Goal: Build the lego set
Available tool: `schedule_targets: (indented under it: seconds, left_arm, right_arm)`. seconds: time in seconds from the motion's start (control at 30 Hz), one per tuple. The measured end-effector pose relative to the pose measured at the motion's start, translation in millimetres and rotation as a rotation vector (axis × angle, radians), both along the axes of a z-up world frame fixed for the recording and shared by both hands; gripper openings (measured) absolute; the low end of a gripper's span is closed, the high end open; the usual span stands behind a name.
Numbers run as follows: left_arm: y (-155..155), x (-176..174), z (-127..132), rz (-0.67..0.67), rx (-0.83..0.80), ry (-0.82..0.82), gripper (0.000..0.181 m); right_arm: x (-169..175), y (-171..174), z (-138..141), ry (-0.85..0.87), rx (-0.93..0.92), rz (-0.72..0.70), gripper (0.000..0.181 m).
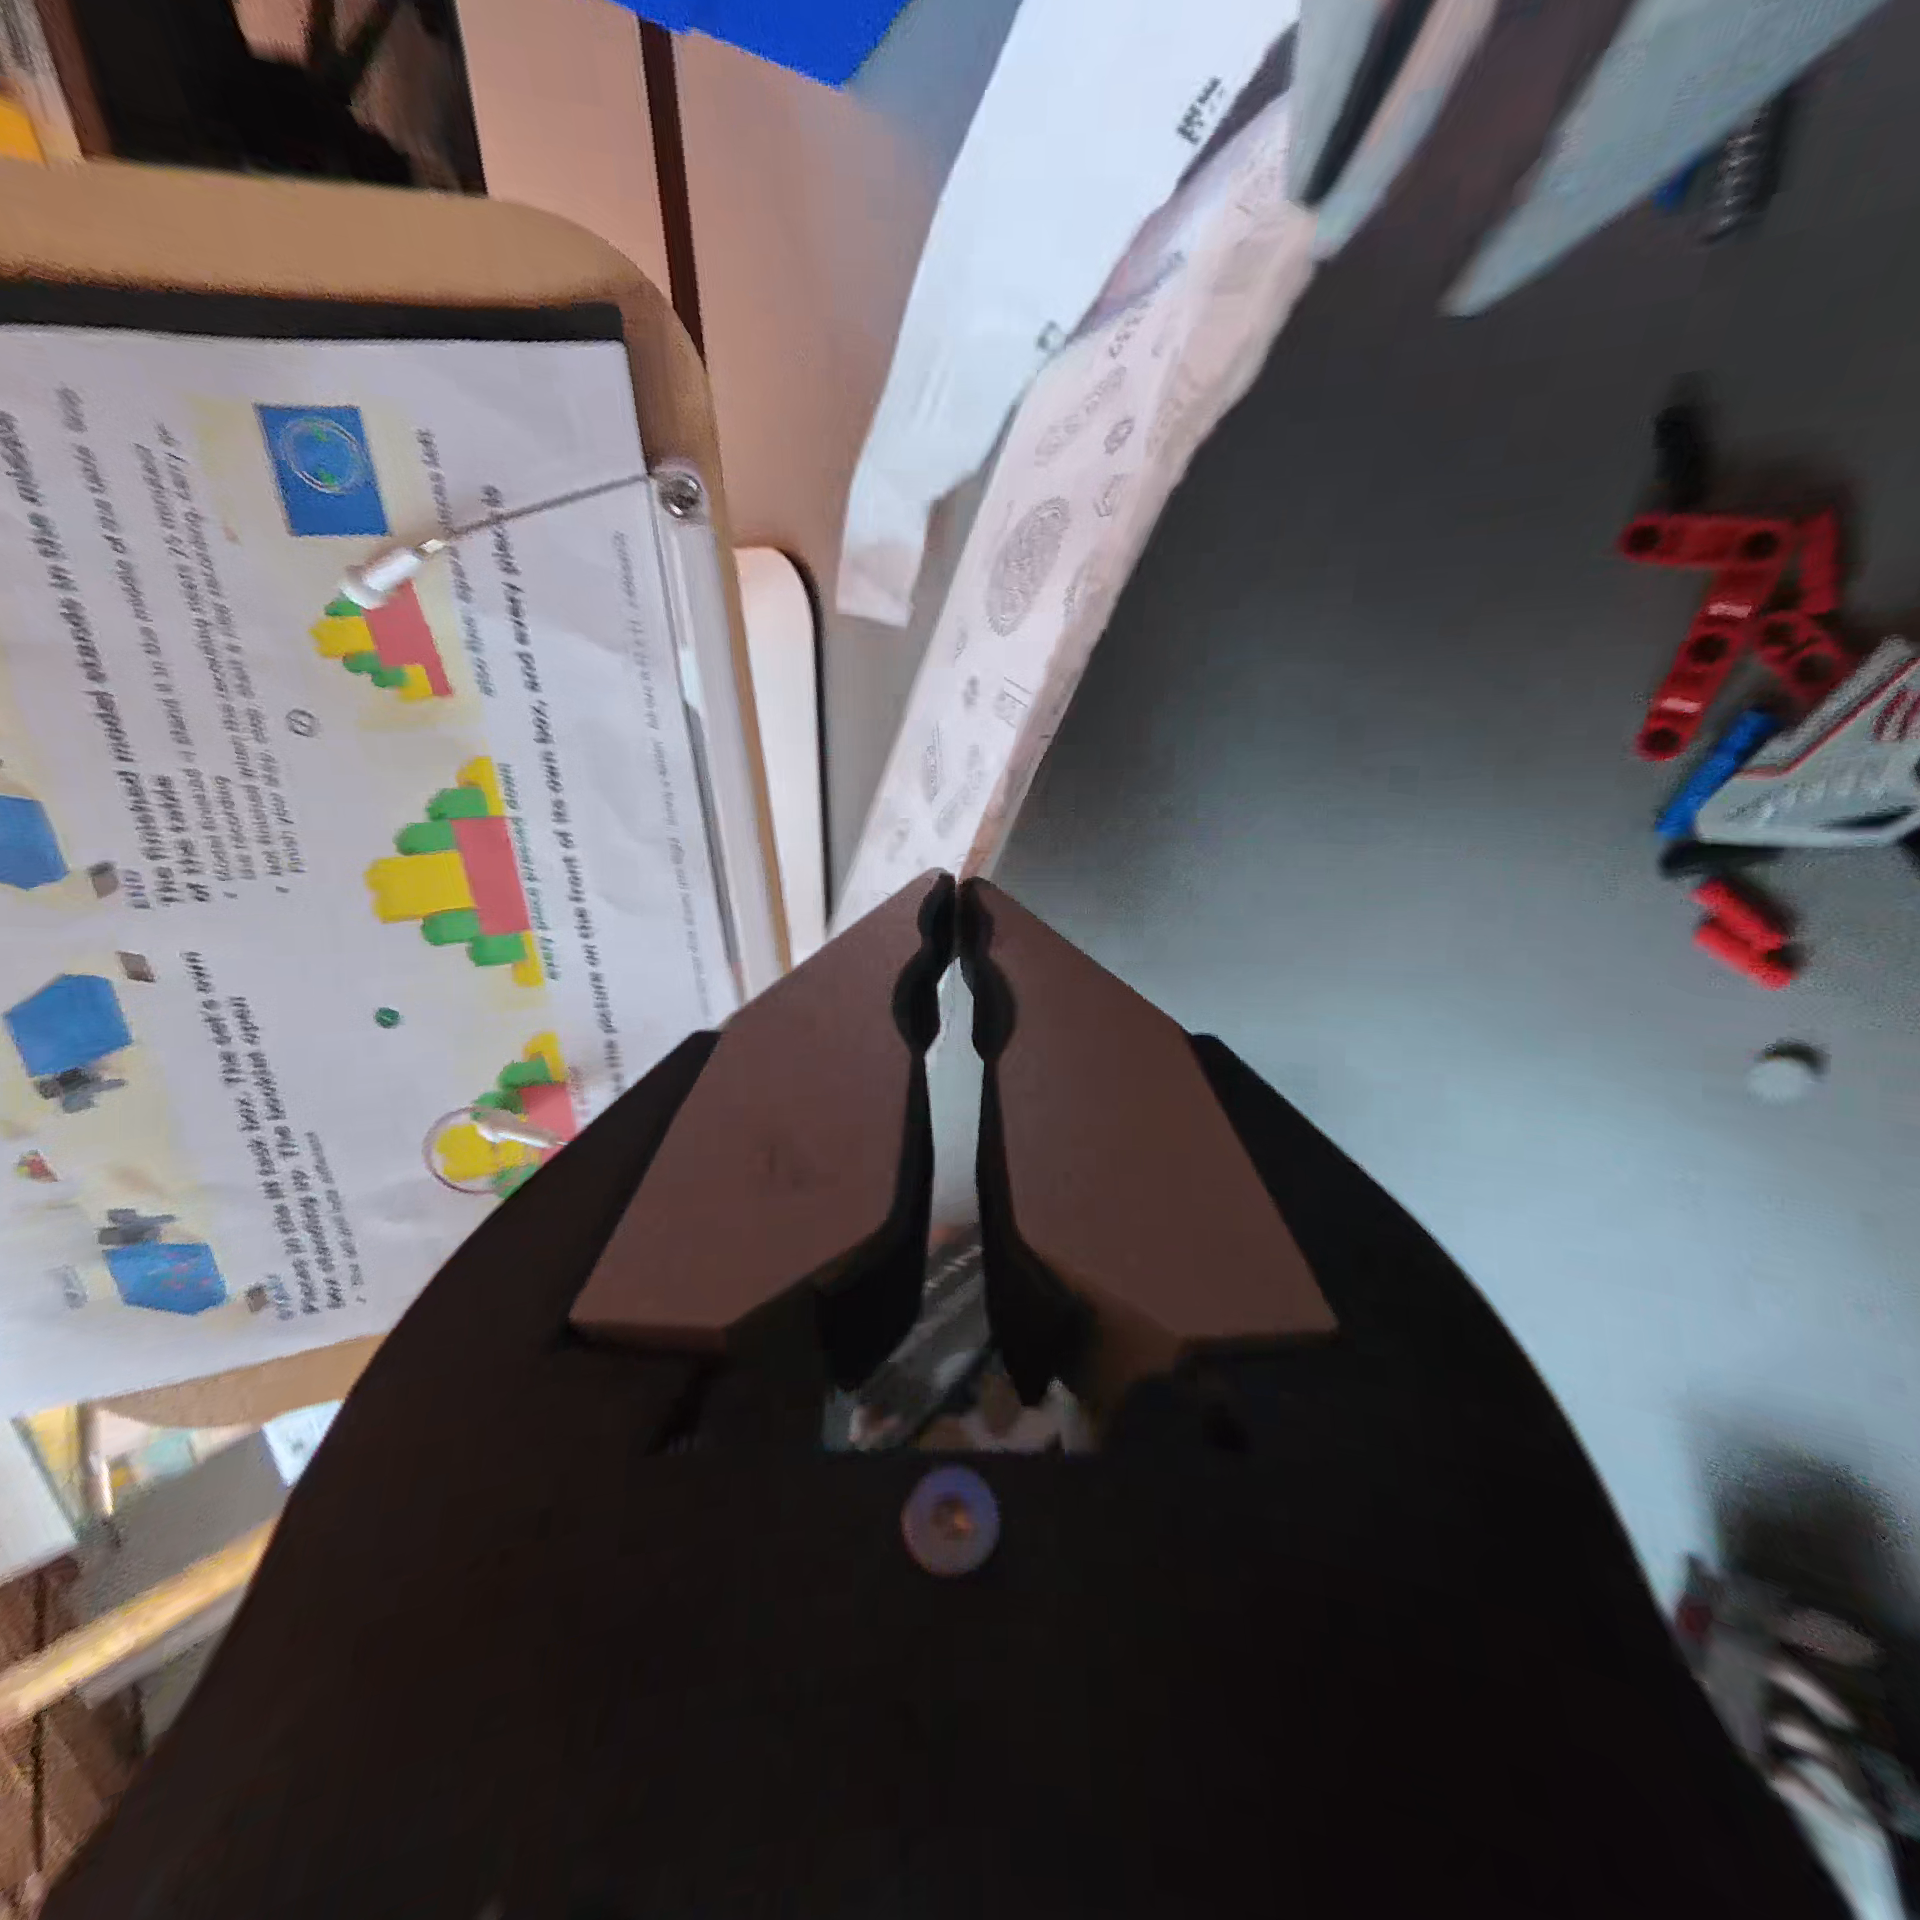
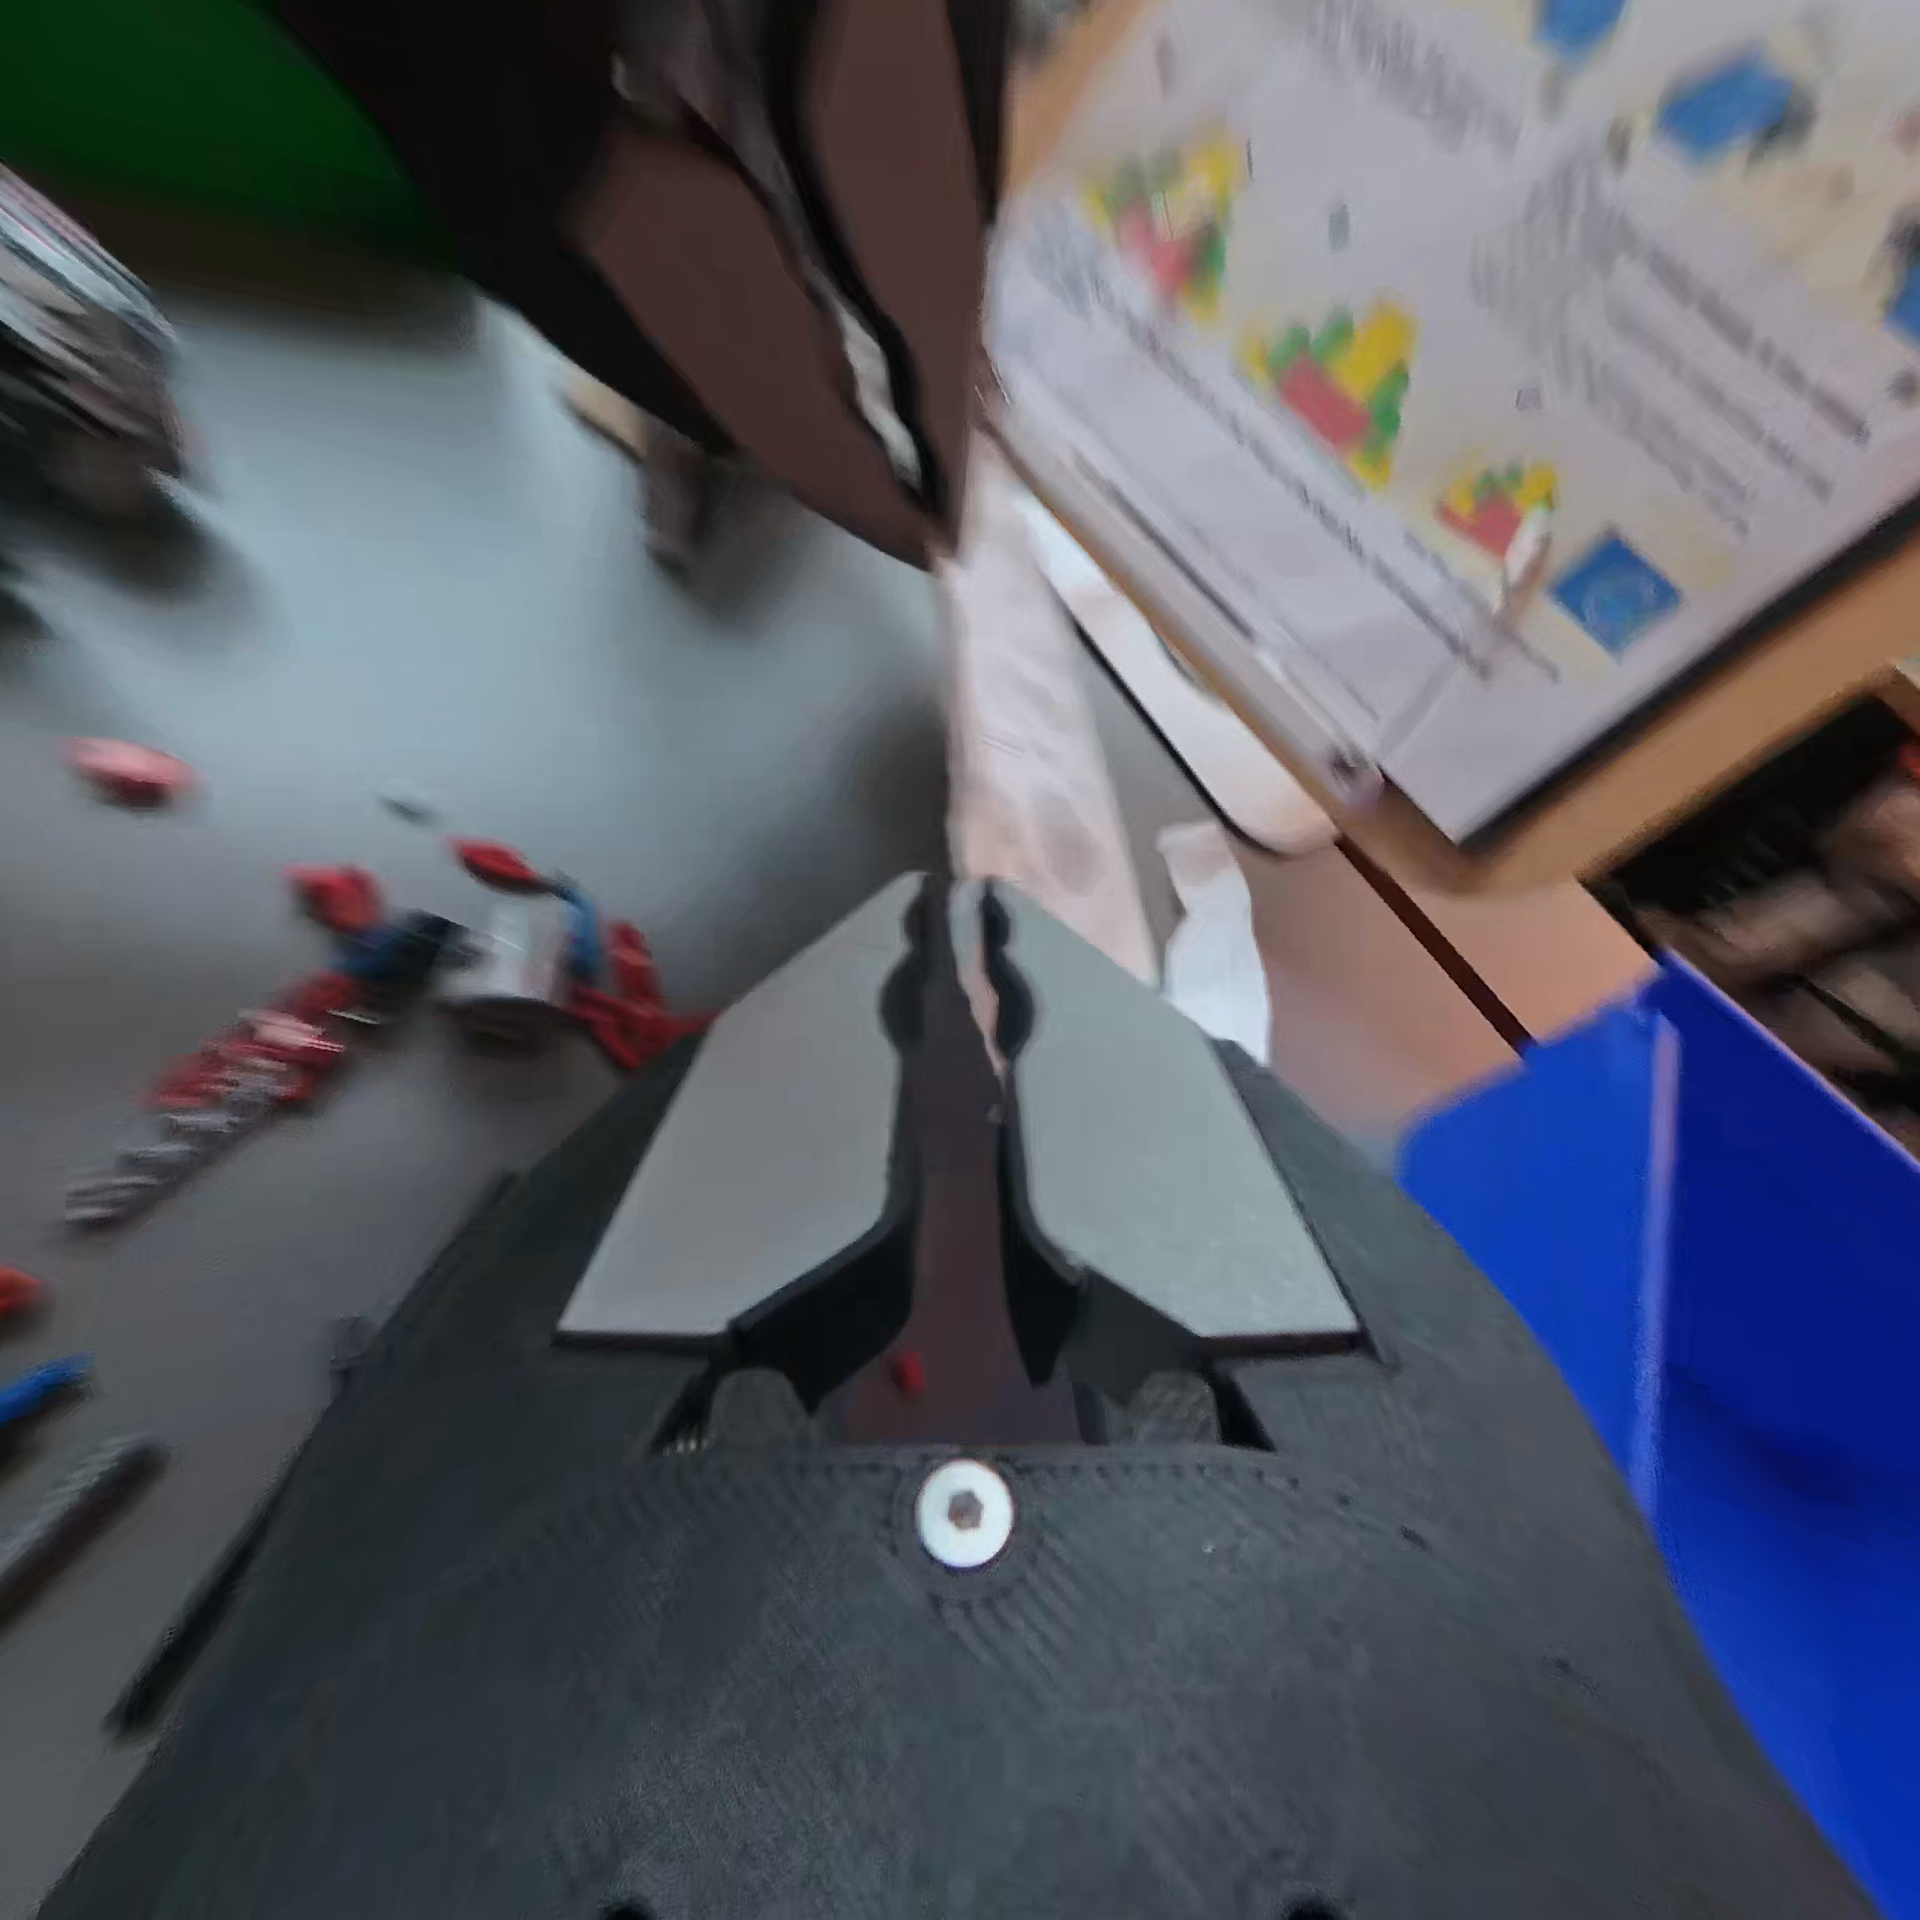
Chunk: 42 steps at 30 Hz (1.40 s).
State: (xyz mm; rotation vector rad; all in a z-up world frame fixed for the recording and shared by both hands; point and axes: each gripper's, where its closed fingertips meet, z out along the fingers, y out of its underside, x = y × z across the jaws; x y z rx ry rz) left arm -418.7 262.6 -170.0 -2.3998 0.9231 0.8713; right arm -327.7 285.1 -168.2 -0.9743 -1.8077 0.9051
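Note:
My left gripper [image 1: 954,896] is shut and empty, held over the grey table's [image 1: 1351,727] edge. Red perforated beams [image 1: 1730,623] lie joined at the right, beside a blue piece [image 1: 1709,774] and a grey printed panel [image 1: 1829,769]. Two short red pins [image 1: 1740,930] and a small white round piece [image 1: 1782,1070] lie nearer. My right gripper [image 2: 956,896] is shut with nothing seen between its fingers. In its blurred view, red, blue and grey pieces [image 2: 520,966] are scattered on the table to the left. The left gripper [image 2: 790,312] shows above.
A laminated instruction sheet [image 1: 312,779] on a wooden board lies left of the table, also in the right wrist view [image 2: 1455,364]. A folded printed booklet [image 1: 1060,540] lies along the table edge. A blue bin [image 2: 1714,1299] stands at the right. Grey panels [image 1: 1621,156] lie at the far end. The grippers' ends are close to 10 cm from one another.

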Motion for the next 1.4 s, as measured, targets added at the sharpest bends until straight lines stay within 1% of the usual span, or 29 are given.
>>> schedule_targets:
  seconds: [0.1,0.17,0.23,0.27,0.3,0.37,0.47,0.53,0.57,0.63,0.7,0.73,0.77,0.8,0.83,0.87,0.9,0.93,0.97,1.03,1.1,1.17,1.2,1.23,1.27,1.3,1.33,1.37,1.4]
  left_arm:
    - [-6,-10,23,-0.096,0.048,-0.003,0.0]
    - [-14,-10,39,-0.169,0.107,-0.04,0.0]
    - [-24,-12,52,-0.165,0.152,-0.124,0.0]
    - [-28,-12,60,-0.156,0.186,-0.169,0.0]
    - [-30,-11,68,-0.16,0.227,-0.215,0.0]
    - [-33,-7,79,-0.158,0.283,-0.302,0.0]
    - [-36,8,84,-0.194,0.301,-0.401,0.0]
    - [-39,25,86,-0.24,0.296,-0.493,0.0]
    - [-42,37,87,-0.275,0.281,-0.556,0.0]
    - [-47,52,90,-0.322,0.261,-0.646,0.0]
    - [-49,60,94,-0.36,0.258,-0.7,0.0]
    - [-49,61,96,-0.367,0.265,-0.713,0.0]
    - [-48,63,98,-0.375,0.269,-0.732,0.0]
    - [-47,66,100,-0.388,0.273,-0.756,0.0]
    - [-46,68,101,-0.399,0.275,-0.772,0.0]
    - [-44,68,101,-0.401,0.28,-0.777,0.0]
    - [-40,64,101,-0.378,0.292,-0.771,0.0]
    - [-34,54,101,-0.322,0.318,-0.755,0.0]
    - [-27,44,100,-0.256,0.343,-0.739,0.0]
    - [-12,28,97,-0.133,0.402,-0.729,0.0]
    - [-1,-2,90,0.113,0.447,-0.653,0.007]
    - [-11,-23,83,0.367,0.44,-0.631,0.029]
    - [-16,-19,83,0.435,0.436,-0.699,0.033]
    - [-18,-1,87,0.422,0.433,-0.827,0.048]
    - [-20,17,95,0.406,0.461,-0.951,0.056]
    - [-21,36,102,0.382,0.496,-1.07,0.061]
    - [-22,57,108,0.351,0.518,-1.198,0.072]
    - [-22,78,111,0.323,0.512,-1.34,0.088]
    - [-22,96,112,0.313,0.483,-1.476,0.093]
  right_arm:
    - [12,-12,21,0.028,-0.182,0.125,0.047]
    - [19,-12,35,0.061,-0.243,0.175,0.06]
    - [22,-4,44,0.094,-0.256,0.164,0.063]
    - [22,-1,43,0.097,-0.244,0.15,0.07]
    - [20,2,40,0.091,-0.221,0.13,0.077]
    - [16,4,31,0.064,-0.169,0.095,0.077]
    - [5,22,20,0.056,-0.112,-0.057,0.078]
    - [2,29,18,0.053,-0.166,-0.09,0.08]
    - [1,33,19,0.055,-0.199,-0.099,0.086]
    - [3,27,23,0.061,-0.272,-0.028,0.096]
    - [8,14,35,0.121,-0.324,0.077,0.095]
    - [12,6,42,0.151,-0.34,0.13,0.091]
    - [17,-1,49,0.179,-0.355,0.174,0.073]
    - [19,-2,55,0.206,-0.367,0.178,0.055]
    - [20,0,60,0.229,-0.386,0.166,0.054]
    - [23,0,65,0.249,-0.418,0.179,0.048]
    - [29,0,72,0.278,-0.449,0.205,0.027]
    - [33,2,79,0.317,-0.464,0.219,0.006]
    - [36,5,84,0.354,-0.463,0.215,0.0]
    - [34,9,85,0.374,-0.403,0.164,0.0]
    - [29,22,82,0.398,-0.297,0.017,0.0]
    - [27,39,78,0.412,-0.166,-0.16,0.0]
    - [26,45,77,0.417,-0.093,-0.23,0.0]
    - [26,48,78,0.429,-0.008,-0.28,0.0]
    - [25,49,77,0.438,0.088,-0.319,0.0]
    - [23,48,75,0.431,0.183,-0.354,0.0]
    - [20,46,71,0.412,0.263,-0.375,0.0]
    - [16,42,65,0.392,0.332,-0.385,0.0]
    - [13,39,61,0.376,0.397,-0.394,0.0]
